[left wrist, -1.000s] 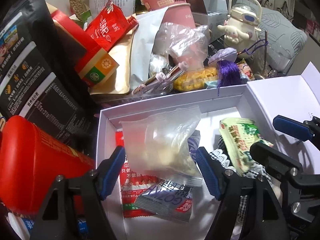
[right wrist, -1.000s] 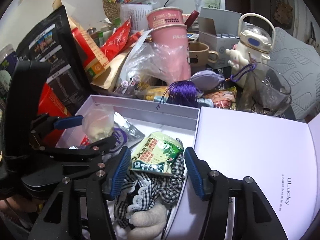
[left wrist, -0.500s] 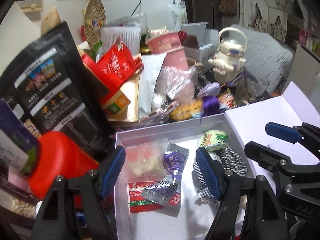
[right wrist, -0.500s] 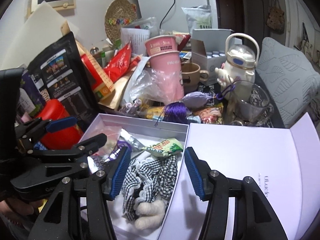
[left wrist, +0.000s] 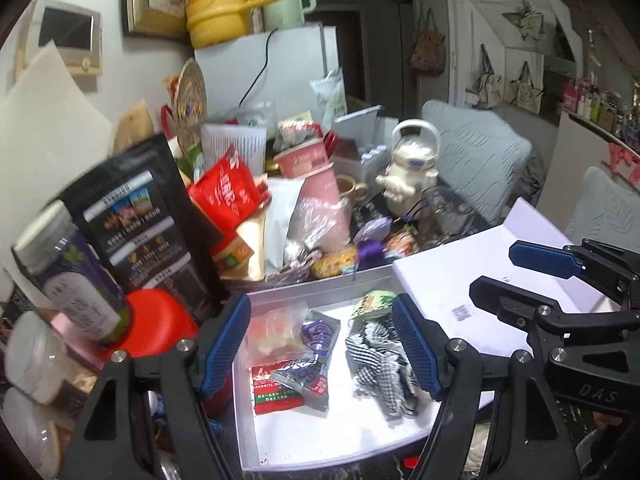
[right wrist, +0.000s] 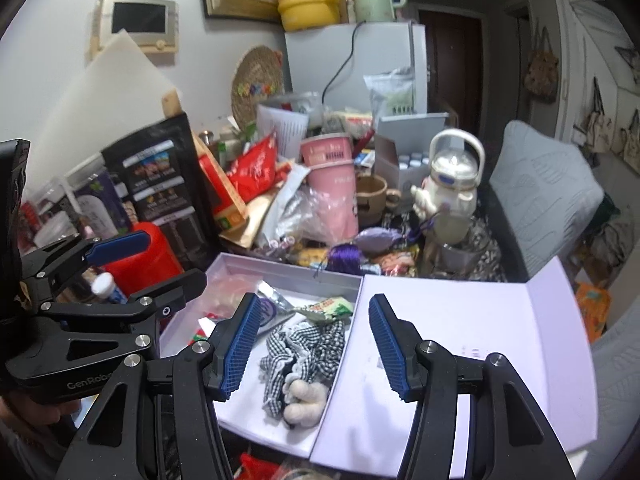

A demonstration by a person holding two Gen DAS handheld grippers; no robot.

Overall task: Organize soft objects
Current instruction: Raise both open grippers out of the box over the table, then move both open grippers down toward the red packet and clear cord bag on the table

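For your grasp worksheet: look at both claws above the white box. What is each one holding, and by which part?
Nothing is held. The left claw and right claw both stand open and empty above the white box.

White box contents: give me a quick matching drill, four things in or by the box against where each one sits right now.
Things:
1. checkered cloth
2. red packet
3. green packet
4. purple tassel

Places:
A. outside the white box, just behind its far wall
B. right side of the box, a cream plush bit at its near end
C. far right corner of the box, above the cloth
D. left side of the box, partly under a silver-purple packet

Pairs: 1-B, 2-D, 3-C, 4-A
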